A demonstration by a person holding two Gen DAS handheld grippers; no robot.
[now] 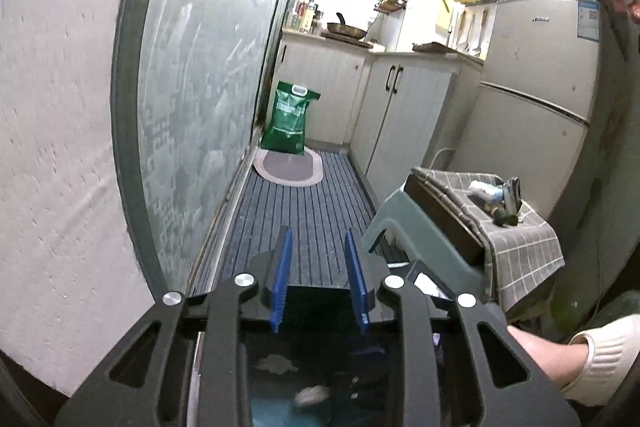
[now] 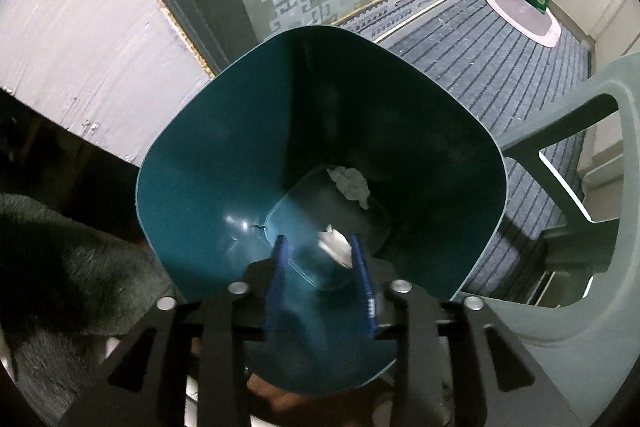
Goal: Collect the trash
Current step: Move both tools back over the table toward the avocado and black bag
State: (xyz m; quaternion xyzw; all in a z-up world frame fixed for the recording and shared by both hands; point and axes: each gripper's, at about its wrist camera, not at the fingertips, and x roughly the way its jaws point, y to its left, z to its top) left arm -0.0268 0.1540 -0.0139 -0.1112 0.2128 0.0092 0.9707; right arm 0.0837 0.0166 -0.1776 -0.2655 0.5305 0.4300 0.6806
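A teal trash bin (image 2: 192, 163) stands on the floor right below my right gripper (image 2: 318, 241), which is open and empty over its mouth. A crumpled white paper (image 2: 350, 183) lies on the bin's bottom, and a second blurred white scrap (image 2: 334, 241) shows between the blue fingers, apart from them. My left gripper (image 1: 318, 241) is open and empty, held level above the same bin (image 1: 312, 311), whose dark inside with scraps shows below its fingers. More trash, a crushed bottle and wrappers (image 1: 494, 195), lies on the checked cloth (image 1: 516, 251) over a stool.
A grey-green plastic stool (image 1: 416, 227) stands right of the bin; it also shows in the right wrist view (image 2: 624, 131). A frosted glass door (image 1: 208, 75) runs along the left. A green bag (image 1: 290, 117), cabinets (image 1: 400, 115) and a fridge (image 1: 536, 75) stand beyond the striped mat (image 1: 304, 211).
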